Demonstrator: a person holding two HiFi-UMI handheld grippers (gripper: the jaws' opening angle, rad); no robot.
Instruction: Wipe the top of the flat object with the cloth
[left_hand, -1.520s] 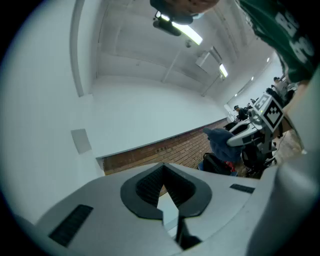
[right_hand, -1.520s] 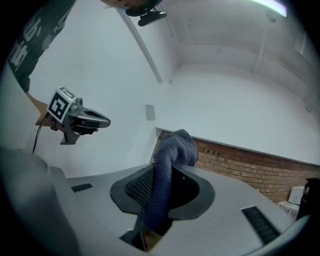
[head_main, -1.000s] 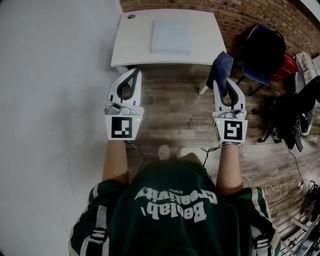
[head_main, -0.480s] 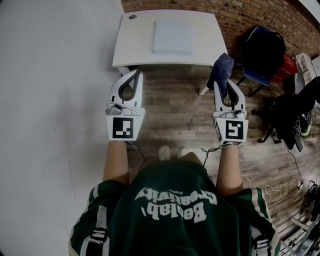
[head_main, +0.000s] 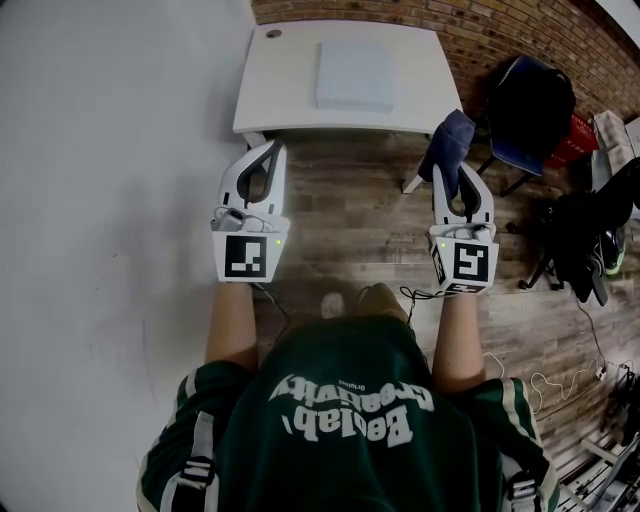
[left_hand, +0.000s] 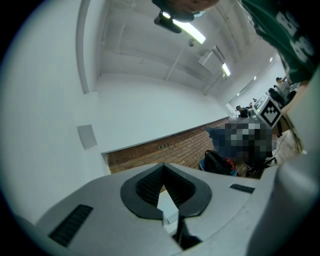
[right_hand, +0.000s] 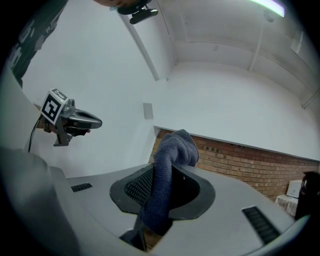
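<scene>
Blue fuzzy cloth near the white table.
Right gripper pinches it to wipe the table's pale flat square; left gripper pressed together, empty.

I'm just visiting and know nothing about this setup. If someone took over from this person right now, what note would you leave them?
Left hand-held gripper: jaws together, nothing in them.
Right hand-held gripper: shut on the cloth, which sticks up out of its jaws.
The pale flat object lies on the white table, ahead of both grippers. Both grippers are over the wood floor, short of the table edge.
Done: cloth is in hand.
Left: bring the cloth onto the flat object and wipe its top; the cloth is not touching it yet.
</scene>
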